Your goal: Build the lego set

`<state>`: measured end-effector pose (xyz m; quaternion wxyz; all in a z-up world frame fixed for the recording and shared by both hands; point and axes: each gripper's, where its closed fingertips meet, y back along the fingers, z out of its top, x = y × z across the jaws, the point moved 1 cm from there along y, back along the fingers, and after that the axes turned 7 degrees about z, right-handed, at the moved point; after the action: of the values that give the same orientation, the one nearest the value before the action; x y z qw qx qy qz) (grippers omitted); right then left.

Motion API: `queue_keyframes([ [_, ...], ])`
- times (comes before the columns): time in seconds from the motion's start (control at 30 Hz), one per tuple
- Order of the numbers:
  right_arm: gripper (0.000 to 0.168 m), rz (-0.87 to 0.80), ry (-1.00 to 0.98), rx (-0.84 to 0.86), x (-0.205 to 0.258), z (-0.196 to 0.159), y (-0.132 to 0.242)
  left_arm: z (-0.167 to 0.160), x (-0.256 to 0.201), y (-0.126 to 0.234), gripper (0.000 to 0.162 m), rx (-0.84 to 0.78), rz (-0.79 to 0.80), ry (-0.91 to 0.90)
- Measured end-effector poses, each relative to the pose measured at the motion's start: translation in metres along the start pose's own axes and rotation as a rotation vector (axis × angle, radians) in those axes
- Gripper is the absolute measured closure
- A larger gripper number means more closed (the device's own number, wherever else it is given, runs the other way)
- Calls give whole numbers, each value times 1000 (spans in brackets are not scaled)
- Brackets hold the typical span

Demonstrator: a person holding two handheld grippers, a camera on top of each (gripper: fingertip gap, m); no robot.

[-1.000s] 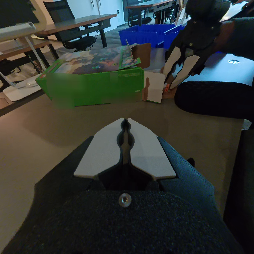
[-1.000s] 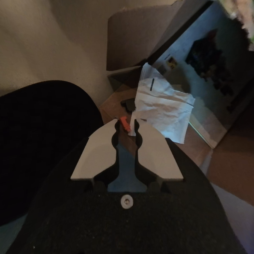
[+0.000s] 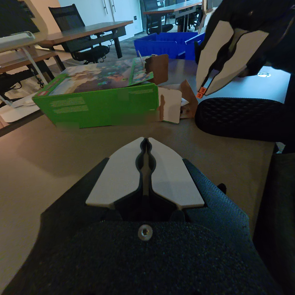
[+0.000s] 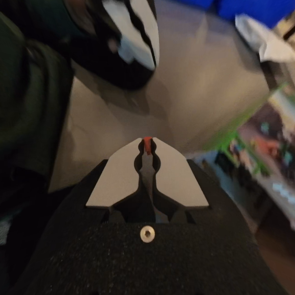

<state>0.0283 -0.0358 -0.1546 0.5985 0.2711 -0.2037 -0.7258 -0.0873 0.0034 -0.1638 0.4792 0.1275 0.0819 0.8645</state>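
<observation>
So far: you are barely begun; nothing assembled shows anywhere on the table (image 3: 67,159).
Done: your right gripper (image 3: 205,90) has one small orange lego piece (image 3: 200,92) pinched at its very tips, held in the air near the open end of the green lego box (image 3: 99,103).
Same piece, right wrist view: the orange lego piece (image 4: 147,143) sits clamped between the tips; this view is smeared, so its exact shape is hard for you to read.
Left gripper (image 3: 146,139): jaws pressed together on nothing, low over bare tabletop in front of the box.
Left to do: by my judgement nearly all of it; the rest of the parts are presumably inside the box, out of view.
Surface: matte grey-beige table, with a closed silver laptop (image 3: 261,86) on the right and a black mesh pad (image 3: 239,115) before it.
Room: dim office, wooden desks (image 3: 89,30), black chairs (image 3: 76,32), blue bins (image 3: 166,43) behind the box.
</observation>
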Motion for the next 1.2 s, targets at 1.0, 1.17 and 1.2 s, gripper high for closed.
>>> queue_keyframes([
  [1.0,142,-43,350,447,-77,32,-195,-14,79,57,162,-32,268,111],
  [1.17,134,-125,236,205,-63,84,-128,-16,71,51,162,-34,229,103],
  [1.2,136,-166,205,148,-65,91,-101,-16,67,49,162,-34,219,91],
])
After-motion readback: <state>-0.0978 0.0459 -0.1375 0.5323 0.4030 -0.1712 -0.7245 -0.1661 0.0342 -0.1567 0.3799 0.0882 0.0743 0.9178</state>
